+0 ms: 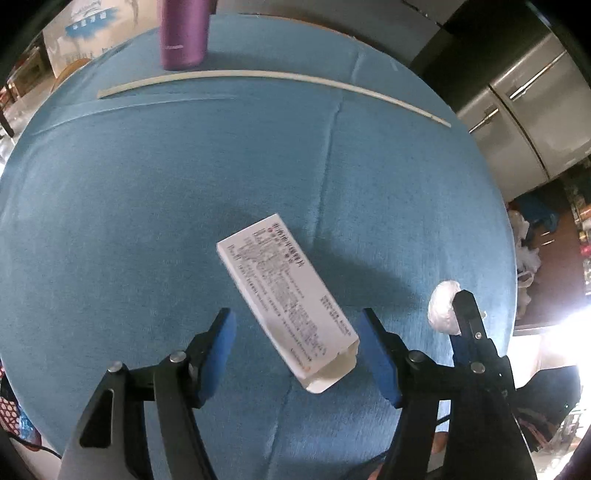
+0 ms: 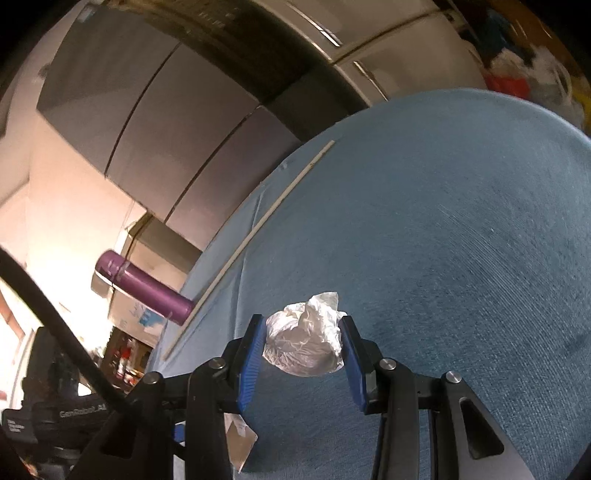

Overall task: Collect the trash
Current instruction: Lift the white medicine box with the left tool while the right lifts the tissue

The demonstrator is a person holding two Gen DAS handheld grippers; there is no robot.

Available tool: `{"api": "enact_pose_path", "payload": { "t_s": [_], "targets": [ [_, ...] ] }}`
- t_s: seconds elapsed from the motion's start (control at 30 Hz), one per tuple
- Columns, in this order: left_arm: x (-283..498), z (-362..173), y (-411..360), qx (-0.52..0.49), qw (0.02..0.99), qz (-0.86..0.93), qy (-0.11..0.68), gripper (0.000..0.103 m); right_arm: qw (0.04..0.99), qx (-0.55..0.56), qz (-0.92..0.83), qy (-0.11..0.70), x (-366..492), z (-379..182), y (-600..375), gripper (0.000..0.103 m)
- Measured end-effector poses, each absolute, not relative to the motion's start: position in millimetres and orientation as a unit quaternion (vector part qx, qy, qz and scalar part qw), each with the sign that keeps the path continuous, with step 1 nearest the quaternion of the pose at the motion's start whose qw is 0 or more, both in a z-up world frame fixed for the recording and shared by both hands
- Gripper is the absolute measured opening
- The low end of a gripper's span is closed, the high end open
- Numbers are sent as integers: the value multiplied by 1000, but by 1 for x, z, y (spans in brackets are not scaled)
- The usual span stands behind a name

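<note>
Jaws: one box free, one wad pinched.

A purple cylindrical bottle is seen standing upright at the far edge of a table covered with a blue cloth. A long, thin, pale strip is laid flat across the cloth just in front of the bottle. Grey cabinet doors with bar handles are observed beyond the table's edge.
</note>
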State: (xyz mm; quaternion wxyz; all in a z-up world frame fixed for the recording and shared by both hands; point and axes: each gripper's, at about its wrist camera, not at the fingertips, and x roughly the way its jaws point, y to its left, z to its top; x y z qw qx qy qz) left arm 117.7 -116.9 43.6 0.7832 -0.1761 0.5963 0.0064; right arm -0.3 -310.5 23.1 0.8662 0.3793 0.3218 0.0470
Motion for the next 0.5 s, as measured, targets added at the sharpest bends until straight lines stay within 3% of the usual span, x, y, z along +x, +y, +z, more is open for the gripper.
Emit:
{"api": "enact_pose_path", "payload": {
  "t_s": [0.5],
  "targets": [
    [136, 22, -160, -138, 783, 52, 604, 66, 851, 414, 42, 320, 1, 14, -318, 43]
  ]
}}
